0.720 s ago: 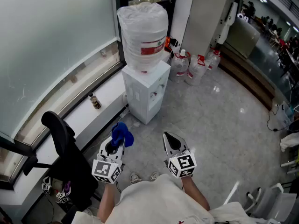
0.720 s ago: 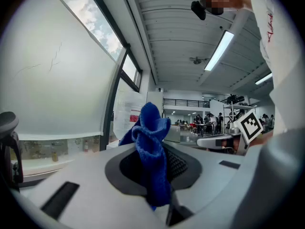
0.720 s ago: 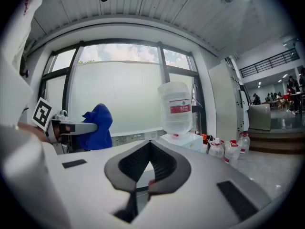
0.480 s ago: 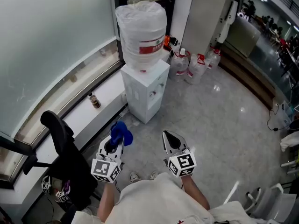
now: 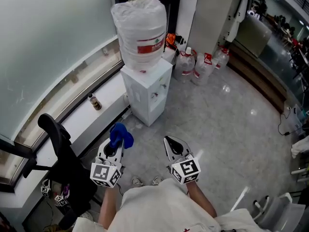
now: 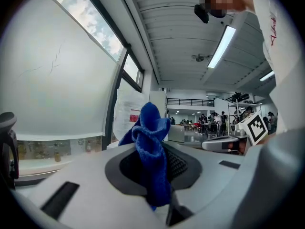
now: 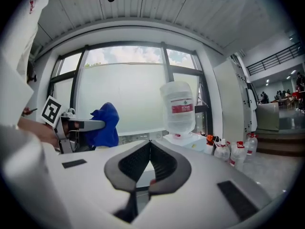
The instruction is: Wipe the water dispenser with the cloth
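At the far left of the head view, a black chair stands beside the low white sill under the frosted window. A small dark bottle stands on this sill.

Next to the chair, low in the picture, is the left gripper. Its jaws are closed on a blue cloth, which is pinched between the pads. The bunched upper part of the cloth stands up beyond the tips, and a short end hangs below them.

Further ahead, in the middle, the white water dispenser stands on the grey floor with one side against the sill. A big water jug with a red label, wrapped in clear plastic, sits upside down on top of it. The dispenser is well apart from both grippers, and the cloth does not touch it.

To the right of the left gripper is the right gripper, at about the same height. Its jaws are fully together, tip against tip, and nothing is between them.

Beyond the dispenser, to the right, some small water bottles with red caps stand on the floor near a white column.
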Demonstrator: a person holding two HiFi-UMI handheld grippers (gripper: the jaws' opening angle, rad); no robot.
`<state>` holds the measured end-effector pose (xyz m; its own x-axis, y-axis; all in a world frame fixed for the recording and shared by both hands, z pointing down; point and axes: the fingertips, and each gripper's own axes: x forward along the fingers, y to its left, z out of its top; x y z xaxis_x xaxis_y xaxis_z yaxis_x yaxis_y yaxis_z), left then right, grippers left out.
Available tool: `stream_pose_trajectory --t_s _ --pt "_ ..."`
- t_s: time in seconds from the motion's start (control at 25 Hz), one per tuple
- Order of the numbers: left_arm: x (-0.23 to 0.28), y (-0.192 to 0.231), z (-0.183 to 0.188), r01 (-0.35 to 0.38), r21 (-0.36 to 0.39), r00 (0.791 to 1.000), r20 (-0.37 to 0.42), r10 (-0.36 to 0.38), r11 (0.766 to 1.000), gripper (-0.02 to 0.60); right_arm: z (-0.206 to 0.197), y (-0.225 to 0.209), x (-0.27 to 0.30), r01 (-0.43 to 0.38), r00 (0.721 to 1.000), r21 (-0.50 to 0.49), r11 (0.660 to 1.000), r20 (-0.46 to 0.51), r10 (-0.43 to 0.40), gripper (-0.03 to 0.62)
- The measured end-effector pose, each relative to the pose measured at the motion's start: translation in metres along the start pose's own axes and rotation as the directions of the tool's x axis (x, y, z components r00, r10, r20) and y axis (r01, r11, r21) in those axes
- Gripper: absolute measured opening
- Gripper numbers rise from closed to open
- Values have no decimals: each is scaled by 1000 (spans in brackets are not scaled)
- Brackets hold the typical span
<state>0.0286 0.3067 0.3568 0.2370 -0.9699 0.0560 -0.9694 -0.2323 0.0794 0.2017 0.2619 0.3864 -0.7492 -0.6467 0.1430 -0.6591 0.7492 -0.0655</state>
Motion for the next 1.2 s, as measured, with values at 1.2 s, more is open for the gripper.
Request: stream_pose_trajectory --t_s 1.2 --pt "169 147 -10 37 -31 999 8 -36 999 78 0 -67 179 27 997 1 1000 -70 -27 15"
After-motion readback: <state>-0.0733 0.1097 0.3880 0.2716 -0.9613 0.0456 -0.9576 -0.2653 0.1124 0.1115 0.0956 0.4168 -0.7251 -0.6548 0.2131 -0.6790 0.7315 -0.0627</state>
